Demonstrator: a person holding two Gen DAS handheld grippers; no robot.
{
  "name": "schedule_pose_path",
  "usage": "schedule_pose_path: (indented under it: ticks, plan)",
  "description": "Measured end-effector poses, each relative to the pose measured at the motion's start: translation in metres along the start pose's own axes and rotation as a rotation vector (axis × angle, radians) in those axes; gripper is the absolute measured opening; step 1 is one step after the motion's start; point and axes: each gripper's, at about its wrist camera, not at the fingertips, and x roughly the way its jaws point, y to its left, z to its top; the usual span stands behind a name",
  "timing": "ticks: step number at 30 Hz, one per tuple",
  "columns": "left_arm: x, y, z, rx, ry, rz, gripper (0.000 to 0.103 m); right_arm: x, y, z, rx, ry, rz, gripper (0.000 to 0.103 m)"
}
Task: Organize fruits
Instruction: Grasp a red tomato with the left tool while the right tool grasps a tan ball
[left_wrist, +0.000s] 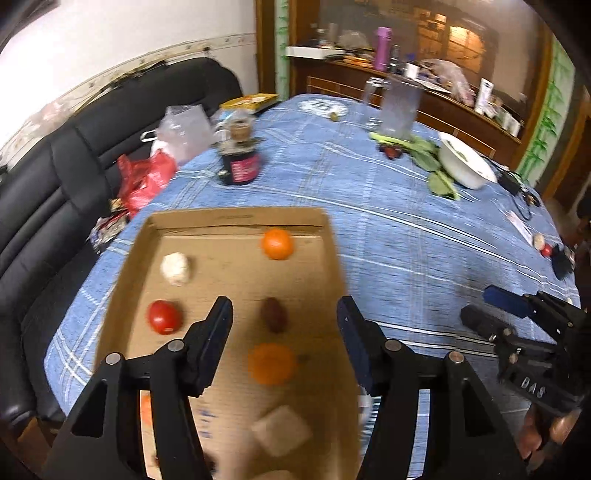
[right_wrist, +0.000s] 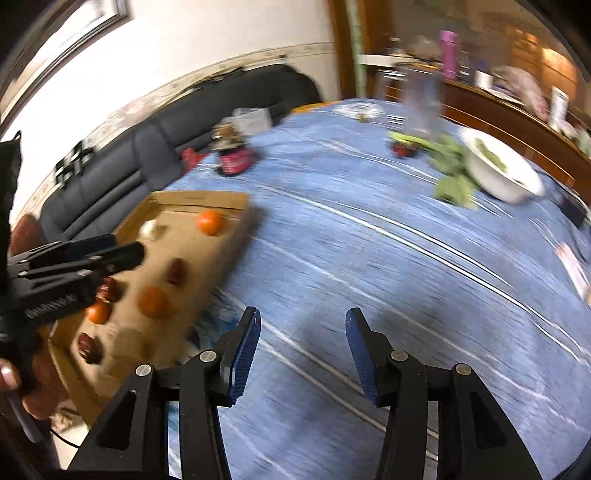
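Note:
A shallow cardboard tray (left_wrist: 236, 216) lies on the blue checked tablecloth (left_wrist: 406, 229). In it are an orange (left_wrist: 277, 243), a white lumpy fruit (left_wrist: 176, 268), a red tomato (left_wrist: 164, 316), a dark brown date (left_wrist: 273, 314), a second orange (left_wrist: 272, 363) and a pale block (left_wrist: 281, 430). My left gripper (left_wrist: 284, 312) is open and empty above the tray, around the date. My right gripper (right_wrist: 303, 325) is open and empty over bare cloth right of the tray (right_wrist: 236, 236); it also shows in the left wrist view (left_wrist: 480, 306).
A white bowl (left_wrist: 466, 162) with green leaves (left_wrist: 436, 177) sits at the far right. A dark jar (left_wrist: 241, 164), plastic bags (left_wrist: 147, 177) and a clear container (left_wrist: 400, 109) stand at the back. A black sofa (left_wrist: 55, 177) lies left. Small items (left_wrist: 543, 245) sit at the right edge.

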Motion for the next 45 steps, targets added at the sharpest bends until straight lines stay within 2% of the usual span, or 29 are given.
schedule_pose_path:
  ticks: [11, 17, 19, 20, 25, 28, 31, 35, 42, 45]
  plan:
    - [0.001, -0.114, 0.008, 0.155, 0.017, -0.143, 0.057, -0.081, -0.182, -0.076, 0.309, -0.051, -0.288, 0.05]
    - [0.009, -0.209, 0.02, 0.279, 0.012, -0.264, 0.057, -0.122, -0.265, -0.11, 0.395, -0.057, -0.467, 0.05]
    - [0.018, -0.251, 0.025, 0.334, 0.017, -0.322, 0.057, -0.125, -0.283, -0.114, 0.406, -0.051, -0.474, 0.05]
    - [0.023, -0.267, 0.027, 0.354, 0.021, -0.327, 0.057, -0.124, -0.292, -0.116, 0.409, -0.043, -0.476, 0.05]
    - [0.06, -0.357, 0.04, 0.447, 0.052, -0.36, 0.057, -0.114, -0.311, -0.119, 0.392, -0.028, -0.451, 0.05]
    - [0.076, -0.397, 0.048, 0.486, 0.058, -0.367, 0.057, -0.104, -0.317, -0.118, 0.379, -0.017, -0.437, 0.049]
    - [0.095, -0.429, 0.056, 0.516, 0.063, -0.341, 0.057, -0.097, -0.321, -0.117, 0.39, -0.013, -0.408, 0.049]
    - [0.117, -0.454, 0.064, 0.526, 0.075, -0.317, 0.056, -0.097, -0.321, -0.118, 0.395, -0.027, -0.388, 0.048]
    - [0.142, -0.477, 0.067, 0.525, 0.085, -0.323, 0.051, -0.095, -0.323, -0.12, 0.407, -0.025, -0.38, 0.045]
    - [0.146, -0.481, 0.073, 0.502, 0.088, -0.337, 0.044, -0.094, -0.323, -0.119, 0.402, -0.022, -0.395, 0.041]
